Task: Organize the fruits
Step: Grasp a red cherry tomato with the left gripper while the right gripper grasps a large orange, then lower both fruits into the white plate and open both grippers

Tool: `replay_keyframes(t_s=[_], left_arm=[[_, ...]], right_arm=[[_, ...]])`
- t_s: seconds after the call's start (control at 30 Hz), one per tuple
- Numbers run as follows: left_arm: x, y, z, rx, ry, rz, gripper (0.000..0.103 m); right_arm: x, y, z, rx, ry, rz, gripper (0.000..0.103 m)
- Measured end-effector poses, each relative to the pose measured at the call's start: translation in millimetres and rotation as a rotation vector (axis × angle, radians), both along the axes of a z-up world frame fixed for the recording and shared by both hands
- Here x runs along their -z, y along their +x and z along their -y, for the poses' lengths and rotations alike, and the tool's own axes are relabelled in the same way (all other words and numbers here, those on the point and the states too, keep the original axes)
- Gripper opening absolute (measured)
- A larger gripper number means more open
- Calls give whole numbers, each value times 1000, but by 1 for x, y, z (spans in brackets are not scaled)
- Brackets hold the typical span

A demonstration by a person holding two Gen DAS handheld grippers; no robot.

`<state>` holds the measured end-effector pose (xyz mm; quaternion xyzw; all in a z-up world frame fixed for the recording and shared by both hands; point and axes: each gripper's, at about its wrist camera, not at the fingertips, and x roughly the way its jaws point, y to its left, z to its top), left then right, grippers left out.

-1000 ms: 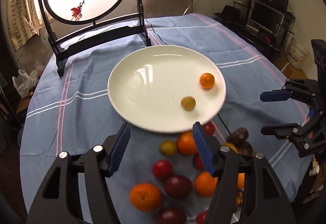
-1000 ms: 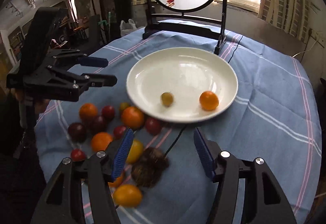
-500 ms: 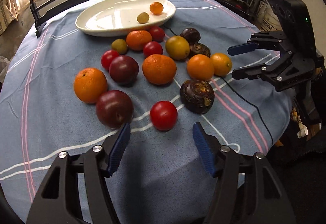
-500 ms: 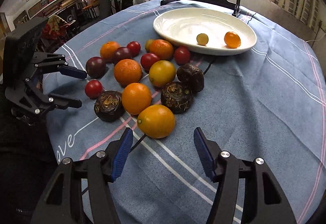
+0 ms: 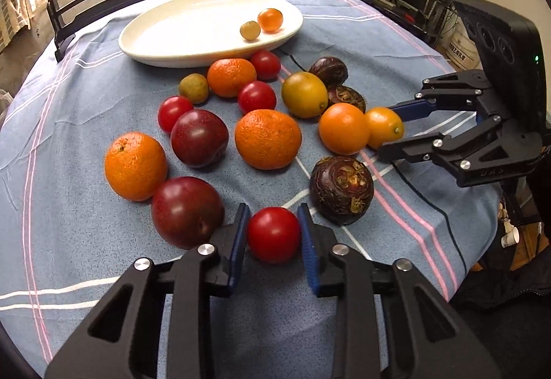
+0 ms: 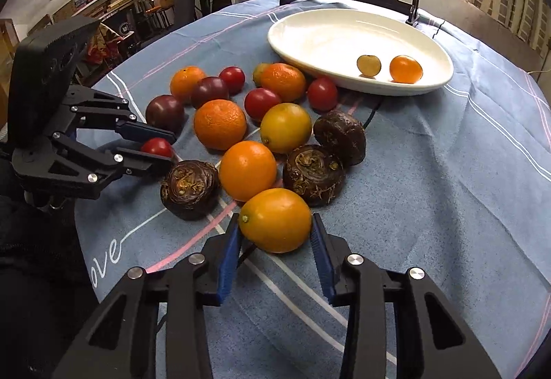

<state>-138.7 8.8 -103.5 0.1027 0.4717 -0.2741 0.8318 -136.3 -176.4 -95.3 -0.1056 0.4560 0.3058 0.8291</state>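
Red tomato is bracketed by the left tool at the desk's near edge, seemingly pinched, though contact is unclear. Yellow lemon, long axis crosswise, is straddled by the spread right tool. Both lie well short of the plate.
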Motion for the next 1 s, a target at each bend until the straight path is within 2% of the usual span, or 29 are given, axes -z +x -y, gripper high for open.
replay_keyframes(t_s=[0.17, 0.27, 0.47, 0.6, 0.8, 1.0], left_arm=[[-13, -2, -7, -1, -32, 20, 27], [-30, 4, -10, -14, -49, 55, 27], [-78, 49, -8, -111, -62, 188, 27], [-101, 89, 0, -175, -59, 243, 27], [-103, 149, 17, -236, 1, 254, 27], [-79, 191, 28, -272, 72, 214, 27]], right_arm=[[-17, -3, 8, 13, 31, 27, 39], [-37, 1, 14, 34, 43, 82, 39], [-85, 36, 18, 94, 94, 214, 39], [-109, 67, 19, 138, 157, 279, 39], [-113, 121, 15, 197, 214, 268, 39], [-93, 168, 1, 231, 190, 204, 40]])
